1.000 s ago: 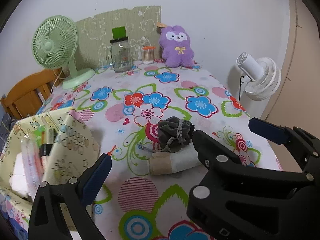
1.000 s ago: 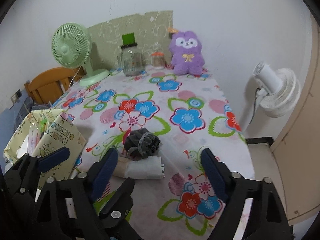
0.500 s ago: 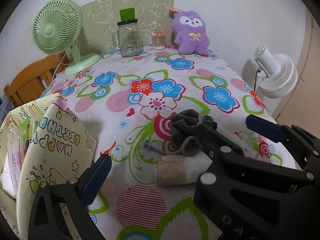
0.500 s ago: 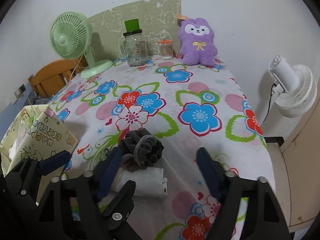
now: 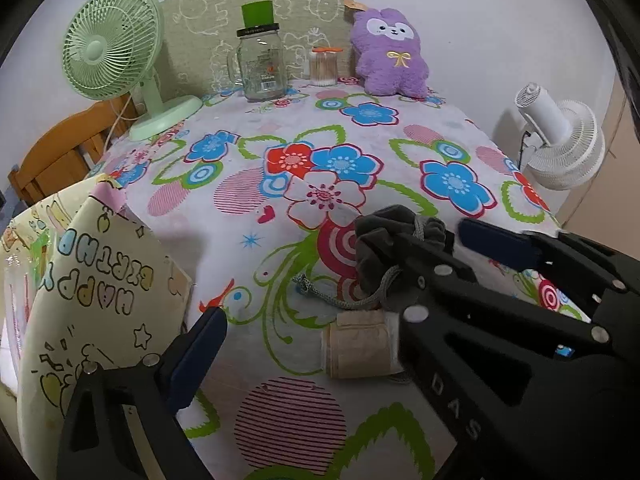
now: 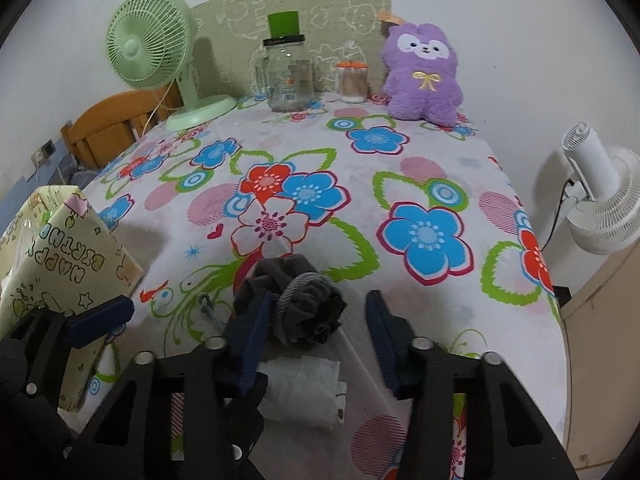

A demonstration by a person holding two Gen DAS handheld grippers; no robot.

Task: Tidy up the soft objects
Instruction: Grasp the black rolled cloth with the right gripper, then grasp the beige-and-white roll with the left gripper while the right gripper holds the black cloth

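a crumpled dark grey pouch (image 6: 304, 304) with a grey cord lies near the table's (image 6: 400, 152) front edge; the right gripper's (image 6: 316, 336) jaws, just closing, straddle it unpressed; the left gripper (image 5: 340, 276) gapes.

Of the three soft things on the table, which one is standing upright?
The purple plush toy at the far end, beside the jar of cotton swabs. The grey drawstring pouch and the rolled white cloth both lie flat near the grippers.
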